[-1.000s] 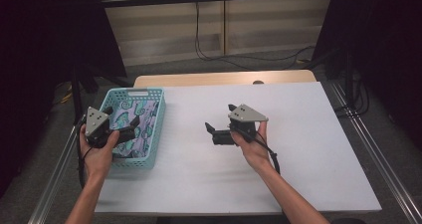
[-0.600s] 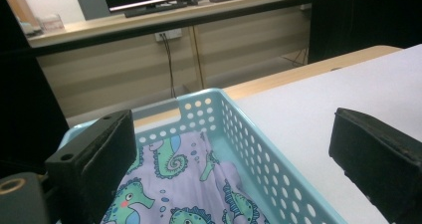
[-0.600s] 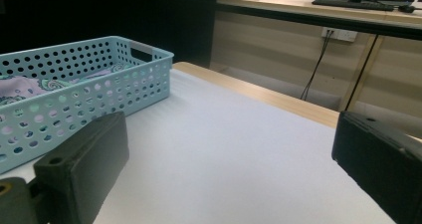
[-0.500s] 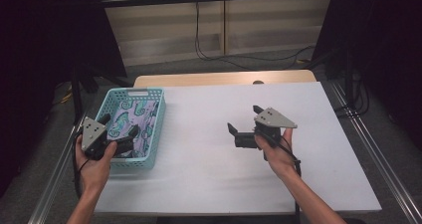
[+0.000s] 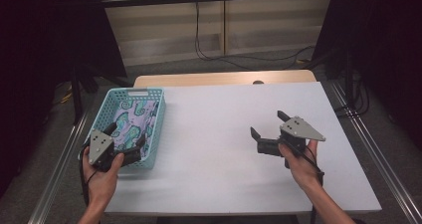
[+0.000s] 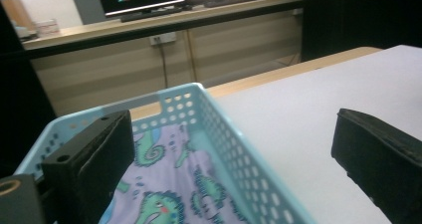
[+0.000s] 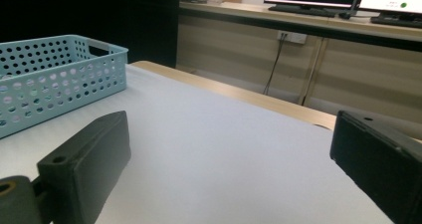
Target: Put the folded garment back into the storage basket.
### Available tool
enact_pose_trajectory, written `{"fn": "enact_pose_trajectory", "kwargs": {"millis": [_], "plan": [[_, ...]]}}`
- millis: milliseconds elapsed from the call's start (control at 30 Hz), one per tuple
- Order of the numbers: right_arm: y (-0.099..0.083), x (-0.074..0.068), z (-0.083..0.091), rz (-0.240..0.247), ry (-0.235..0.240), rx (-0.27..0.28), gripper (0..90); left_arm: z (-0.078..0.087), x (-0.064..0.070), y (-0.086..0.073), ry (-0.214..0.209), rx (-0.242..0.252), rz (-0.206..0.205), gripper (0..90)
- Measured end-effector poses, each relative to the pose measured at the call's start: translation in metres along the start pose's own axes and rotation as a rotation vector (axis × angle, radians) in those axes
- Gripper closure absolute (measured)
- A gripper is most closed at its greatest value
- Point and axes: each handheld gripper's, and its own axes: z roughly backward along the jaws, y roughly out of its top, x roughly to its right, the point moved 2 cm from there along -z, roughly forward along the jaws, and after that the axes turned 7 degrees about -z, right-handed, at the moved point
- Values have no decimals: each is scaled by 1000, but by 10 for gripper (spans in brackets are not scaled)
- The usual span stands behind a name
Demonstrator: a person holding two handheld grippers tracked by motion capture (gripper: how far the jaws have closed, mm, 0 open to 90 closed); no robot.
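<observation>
Left gripper view looks along two black jaws spread wide with nothing between them; the left gripper (image 5: 125, 145) hovers at the near end of the blue basket (image 6: 199, 95), one jaw over its inside and the other out past its side wall, over the white table (image 6: 308, 129). Just ahead and below the jaws lies the patterned cloth (image 6: 169, 184), purple with green seahorse shapes, flat on the basket floor.

The main risk, as I judge it, is this straddle: if the gripper drops straight down from here, a jaw may land on the perforated wall, or the jaws may close on the rim together with the cloth. A light basket like this one would likely tip or slide along the smooth table, or rise with the fabric. A flat cloth also gives little to pinch, so the jaws could scrape the floor and catch only a thin fold that slips out.

Farther off, the right gripper (image 5: 268, 133) hangs above the bare table, its jaws parted and empty too, well apart from the basket and too far away to steady it.
</observation>
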Motion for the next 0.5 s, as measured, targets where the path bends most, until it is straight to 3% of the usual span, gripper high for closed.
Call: {"fn": "enact_pose_trajectory", "kwargs": {"millis": [33, 133, 267, 367, 400, 500], "plan": [[0, 2, 4, 2, -2, -1, 23, 0, 1, 0, 16, 4, -9, 30], [-2, 7, 14, 4, -18, 6, 15, -3, 6, 0, 8, 35, 77, 19], [-7, 15, 27, -3, -49, 13, 0, -1, 15, -4, -2, 22, 86, 15], [-11, 22, 37, 0, -76, 16, 0, 1, 20, -6, -1, 15, 62, 13], [-12, 24, 40, -10, -82, 21, 0, 1, 23, -6, -10, 19, 93, 13], [-14, 28, 49, -28, -97, 25, 1, 4, 28, -7, -4, 31, 79, 12]]}}
